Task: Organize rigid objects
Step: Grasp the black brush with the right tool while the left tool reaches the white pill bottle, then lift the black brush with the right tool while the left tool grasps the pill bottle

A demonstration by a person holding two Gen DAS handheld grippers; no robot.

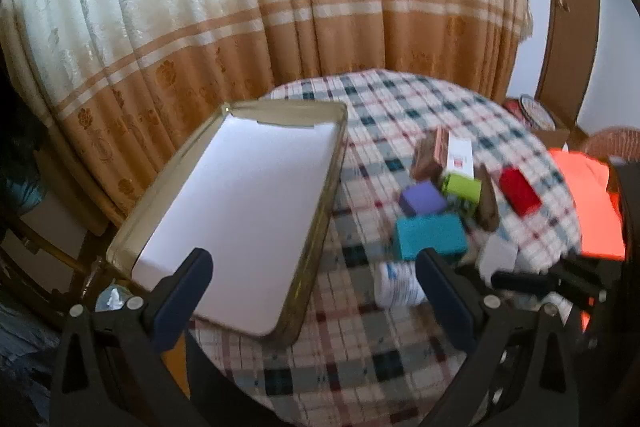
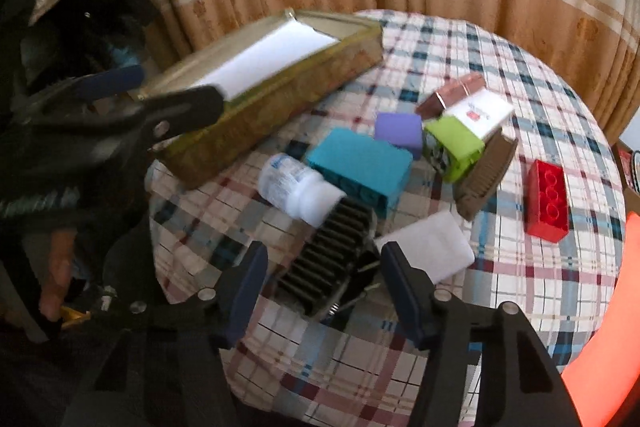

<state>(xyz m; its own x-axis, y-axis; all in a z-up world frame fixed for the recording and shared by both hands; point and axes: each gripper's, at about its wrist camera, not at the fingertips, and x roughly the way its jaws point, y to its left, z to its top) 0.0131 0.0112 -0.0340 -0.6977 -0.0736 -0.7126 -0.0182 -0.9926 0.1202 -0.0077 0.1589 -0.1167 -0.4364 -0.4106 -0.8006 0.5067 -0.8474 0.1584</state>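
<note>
A gold tin box [image 1: 320, 227] lined with white paper sits on the left of a round plaid table [image 1: 360, 367]; it also shows in the right wrist view [image 2: 280, 99]. My left gripper [image 1: 314, 267] is open and empty over the box's near end. My right gripper [image 2: 324, 263] is open and empty over a black ribbed heat sink [image 2: 328, 259]. Around it lie a white bottle [image 2: 296, 187], a teal block [image 2: 360, 167], a purple cube [image 2: 400, 131], a green box [image 2: 456, 143], a brown brush [image 2: 484, 175], a red brick [image 2: 546, 203] and a white pad [image 2: 428, 247].
A white carton [image 2: 480, 115] and a brown box [image 2: 452, 95] lie behind the green box. Orange and cream curtains [image 1: 240, 27] hang behind the table. An orange cloth [image 1: 596, 203] is at the right edge. A wooden door frame [image 1: 568, 7] stands far right.
</note>
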